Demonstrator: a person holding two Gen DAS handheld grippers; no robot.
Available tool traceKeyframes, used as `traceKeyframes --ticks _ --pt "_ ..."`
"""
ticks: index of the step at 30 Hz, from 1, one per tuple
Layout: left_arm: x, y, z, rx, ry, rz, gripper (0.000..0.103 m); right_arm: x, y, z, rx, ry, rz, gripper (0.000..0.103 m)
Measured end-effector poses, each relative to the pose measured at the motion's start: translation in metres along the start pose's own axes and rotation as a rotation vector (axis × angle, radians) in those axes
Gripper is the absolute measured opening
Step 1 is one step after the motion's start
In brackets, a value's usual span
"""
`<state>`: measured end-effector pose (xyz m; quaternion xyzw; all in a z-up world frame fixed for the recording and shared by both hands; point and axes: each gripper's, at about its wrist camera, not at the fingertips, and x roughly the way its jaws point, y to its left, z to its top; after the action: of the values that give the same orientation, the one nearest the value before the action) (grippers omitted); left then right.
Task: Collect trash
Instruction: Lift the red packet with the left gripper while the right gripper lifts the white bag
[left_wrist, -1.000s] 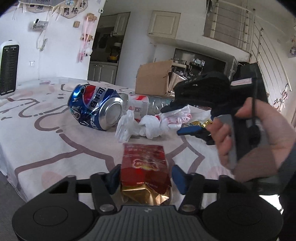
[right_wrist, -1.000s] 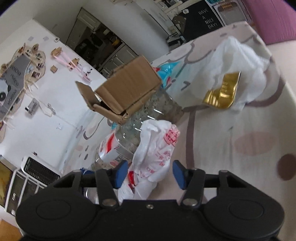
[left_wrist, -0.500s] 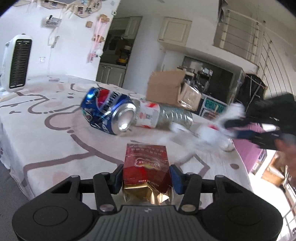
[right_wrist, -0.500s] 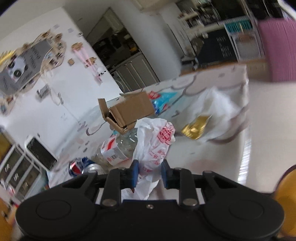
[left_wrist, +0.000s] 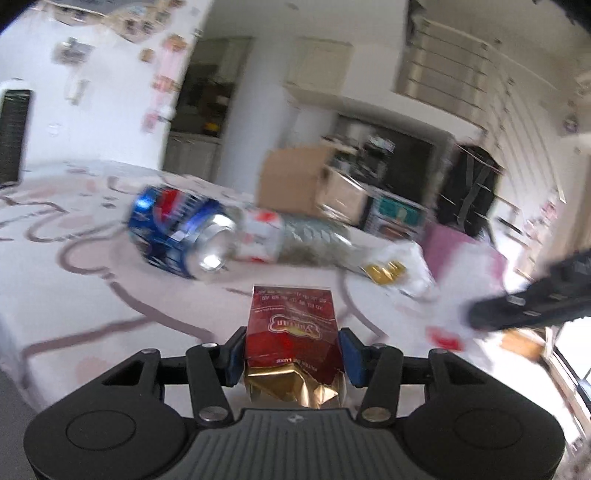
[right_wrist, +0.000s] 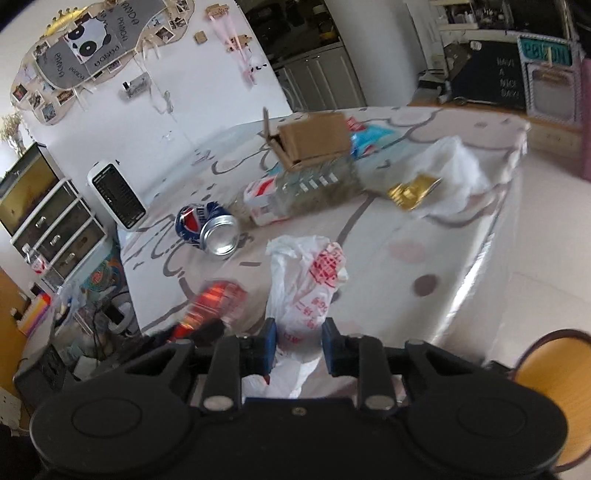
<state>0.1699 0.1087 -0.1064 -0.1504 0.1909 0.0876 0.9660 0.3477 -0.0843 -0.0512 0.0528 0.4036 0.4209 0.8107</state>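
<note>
Left gripper (left_wrist: 291, 350): clamped on crumpled red-and-gold foil snack packet (left_wrist: 293, 339), kept ready for bagging.
Right gripper (right_wrist: 298, 343): just narrowed, pinching white printed plastic bag (right_wrist: 308, 280), lifted near table's (right_wrist: 461, 236) right edge.

Bright daylight, motion blur smearing the left view, fisheye bending and dark vignetted corners.

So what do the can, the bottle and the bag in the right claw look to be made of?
Can: thin metal, likely aluminium; glossy blue print, bright silvery end, dented side. Bottle: clear ribbed plastic, see-through, with a red and white label. Bag: thin white plastic film with red print; it crumples and folds softly where the right claw pinches it.
</note>
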Motion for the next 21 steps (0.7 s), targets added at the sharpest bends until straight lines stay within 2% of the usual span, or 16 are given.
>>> traceKeyframes --ticks 3,5,7,9,10,13,17,21 --pt "0.007 -0.004 -0.003 0.010 0.053 -0.062 0.052 0.016 0.000 -0.006 0.056 -0.053 -0.007 0.032" --pt "0.008 -0.007 -0.004 0.029 0.055 -0.074 0.052 0.023 0.002 -0.009 0.085 -0.088 -0.023 0.035" --pt "0.009 -0.008 -0.006 0.029 0.053 -0.068 0.052 0.025 0.001 -0.015 0.129 -0.132 -0.043 0.046" --pt "0.009 -0.005 -0.006 0.018 0.047 -0.047 0.052 0.022 0.003 -0.021 0.160 -0.175 -0.079 0.068" --pt "0.008 -0.005 -0.007 0.014 0.042 -0.034 0.052 0.018 0.005 -0.027 0.178 -0.204 -0.098 0.070" --pt "0.006 -0.004 -0.006 0.006 0.028 0.000 0.052 0.010 0.012 -0.046 0.210 -0.262 -0.142 0.074" --pt "0.003 -0.002 -0.004 0.001 0.015 0.021 0.052 0.011 0.020 -0.075 0.270 -0.296 -0.195 0.075" --pt "0.001 -0.001 -0.004 0.000 0.006 0.041 0.052 0.015 0.033 -0.098 0.333 -0.346 -0.196 0.075"
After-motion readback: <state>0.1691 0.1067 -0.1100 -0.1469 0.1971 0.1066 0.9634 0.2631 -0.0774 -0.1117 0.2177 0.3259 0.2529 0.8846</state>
